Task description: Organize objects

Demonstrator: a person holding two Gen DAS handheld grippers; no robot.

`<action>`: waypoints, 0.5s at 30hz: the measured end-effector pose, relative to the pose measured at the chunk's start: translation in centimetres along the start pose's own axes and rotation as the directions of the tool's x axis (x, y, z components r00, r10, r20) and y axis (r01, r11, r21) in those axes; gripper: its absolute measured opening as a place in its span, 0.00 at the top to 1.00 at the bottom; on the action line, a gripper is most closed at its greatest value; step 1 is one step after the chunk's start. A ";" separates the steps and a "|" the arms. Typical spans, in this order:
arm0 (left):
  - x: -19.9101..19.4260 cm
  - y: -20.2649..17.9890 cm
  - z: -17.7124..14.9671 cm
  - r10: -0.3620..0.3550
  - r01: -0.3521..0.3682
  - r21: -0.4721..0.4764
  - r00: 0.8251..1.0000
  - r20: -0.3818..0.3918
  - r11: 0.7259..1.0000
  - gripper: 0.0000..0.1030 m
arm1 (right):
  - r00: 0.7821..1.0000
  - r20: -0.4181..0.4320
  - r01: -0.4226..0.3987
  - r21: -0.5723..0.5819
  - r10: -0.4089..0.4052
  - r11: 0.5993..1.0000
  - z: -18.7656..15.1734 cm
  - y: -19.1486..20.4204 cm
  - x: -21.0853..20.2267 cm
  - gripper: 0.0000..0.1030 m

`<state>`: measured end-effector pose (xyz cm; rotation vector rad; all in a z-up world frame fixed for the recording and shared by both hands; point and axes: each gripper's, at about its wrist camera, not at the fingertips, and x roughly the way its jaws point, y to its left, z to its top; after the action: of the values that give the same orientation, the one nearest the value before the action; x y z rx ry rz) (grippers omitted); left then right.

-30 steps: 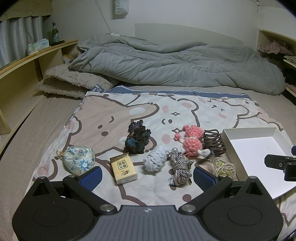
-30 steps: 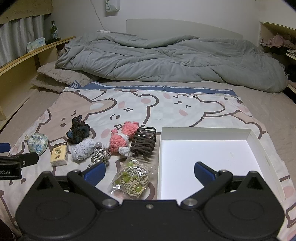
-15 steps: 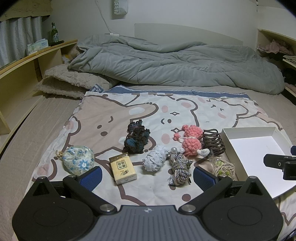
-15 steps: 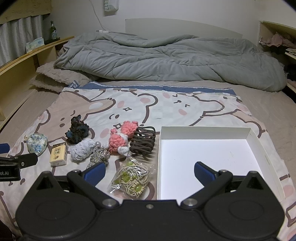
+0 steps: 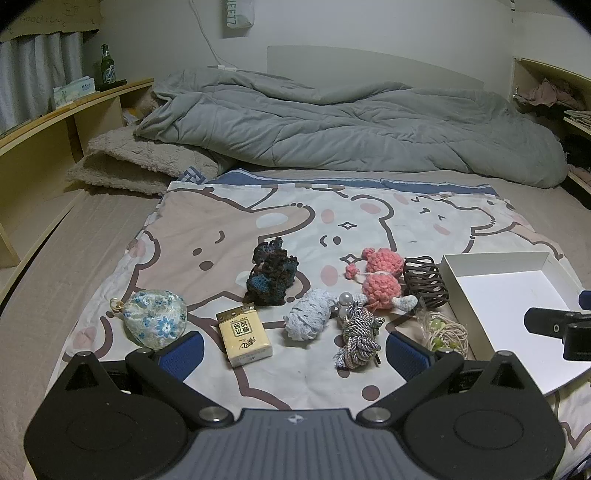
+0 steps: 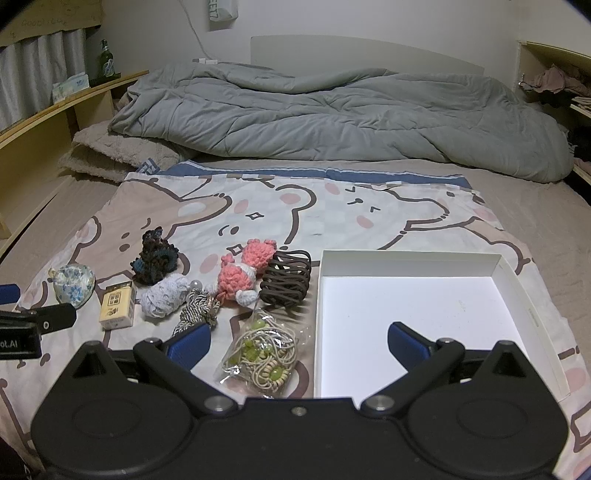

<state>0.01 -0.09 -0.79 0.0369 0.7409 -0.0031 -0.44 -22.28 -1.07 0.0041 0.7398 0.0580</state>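
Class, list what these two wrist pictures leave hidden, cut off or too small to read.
1. Near corner of the white box: left wrist view, covered by the right gripper.
2. Print on the yellow packet: right wrist view, too small to read.
3. Front of the bag of hair ties: right wrist view, hidden behind the gripper body.
4. Wall pouch: left wrist view, cut off by the top edge.

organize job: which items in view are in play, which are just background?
In play:
white box, nothing in it
floral pouch
yellow pack
dark crochet piece
pale lace scrunchie
twisted cord
pink crochet toy
brown hair claw
bagged hair ties
left tool and right tool, both open

Background:
grey duvet
green bottle
tissue pack
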 end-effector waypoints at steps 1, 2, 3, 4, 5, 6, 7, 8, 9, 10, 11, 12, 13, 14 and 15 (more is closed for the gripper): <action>0.0 0.0 0.0 0.000 0.000 0.000 1.000 0.000 1.000 0.00 | 1.000 0.000 0.000 0.000 0.000 1.000 0.0 0.0 0.0 0.00; 0.0 0.0 0.0 -0.001 0.001 0.000 1.000 0.000 1.000 0.00 | 1.000 -0.001 0.000 0.000 0.000 1.000 0.0 0.0 0.0 0.00; 0.0 0.0 0.0 -0.001 0.001 0.000 1.000 0.000 1.000 0.00 | 1.000 -0.001 0.000 0.000 0.000 1.000 0.0 0.0 0.0 0.00; 0.0 0.0 0.0 -0.001 0.001 0.000 1.000 0.000 1.000 0.00 | 1.000 -0.001 0.000 0.000 0.000 1.000 0.0 0.0 0.0 0.00; 0.0 0.0 0.0 -0.001 0.001 0.001 1.000 0.000 1.000 0.00 | 1.000 -0.001 0.000 0.000 0.000 1.000 0.0 0.0 0.0 0.00; 0.0 0.0 0.0 -0.002 0.002 0.001 1.000 0.000 1.000 0.00 | 1.000 -0.001 0.000 0.000 0.000 1.000 0.0 0.0 0.0 0.00; 0.0 0.0 0.0 -0.002 0.002 0.001 1.000 0.000 1.000 0.00 | 1.000 -0.001 0.000 0.000 0.000 1.000 0.0 0.0 0.0 0.00; 0.0 0.0 0.0 -0.002 0.002 0.001 1.000 0.000 1.000 0.00 | 1.000 -0.001 0.000 0.001 0.000 1.000 0.0 0.0 0.0 0.00; 0.0 0.0 0.0 -0.002 0.002 0.001 1.000 0.000 1.000 0.00 | 1.000 -0.001 0.000 0.000 0.000 1.000 0.0 0.0 0.0 0.00; 0.0 0.0 0.0 -0.002 0.002 0.001 1.000 0.000 1.000 0.00 | 1.000 -0.001 0.001 0.000 -0.001 1.000 0.0 0.0 0.0 0.00; 0.0 0.0 0.0 -0.003 0.003 0.002 1.000 0.000 1.000 0.00 | 1.000 -0.001 0.000 0.000 0.000 1.000 0.0 0.0 0.0 0.00; 0.0 0.0 0.0 -0.003 0.003 0.002 1.000 0.000 1.000 0.00 | 1.000 -0.001 0.000 0.000 0.000 1.000 0.0 0.0 0.0 0.00; 0.0 0.0 0.0 -0.002 0.002 0.002 1.000 -0.001 1.000 0.00 | 1.000 -0.002 0.000 0.000 0.000 1.000 0.1 0.0 0.0 0.00; 0.0 -0.1 0.0 -0.003 0.003 0.002 1.000 -0.001 1.000 0.00 | 1.000 -0.002 0.000 0.000 0.000 1.000 0.0 0.0 0.0 0.00; 0.0 -0.1 0.1 -0.004 0.004 0.003 1.000 -0.001 1.000 0.00 | 1.000 -0.002 0.000 0.000 0.000 1.000 0.0 0.0 0.0 0.00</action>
<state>0.02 -0.19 -0.71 0.0381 0.7418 -0.0081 -0.44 -22.27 -1.07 0.0038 0.7413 0.0583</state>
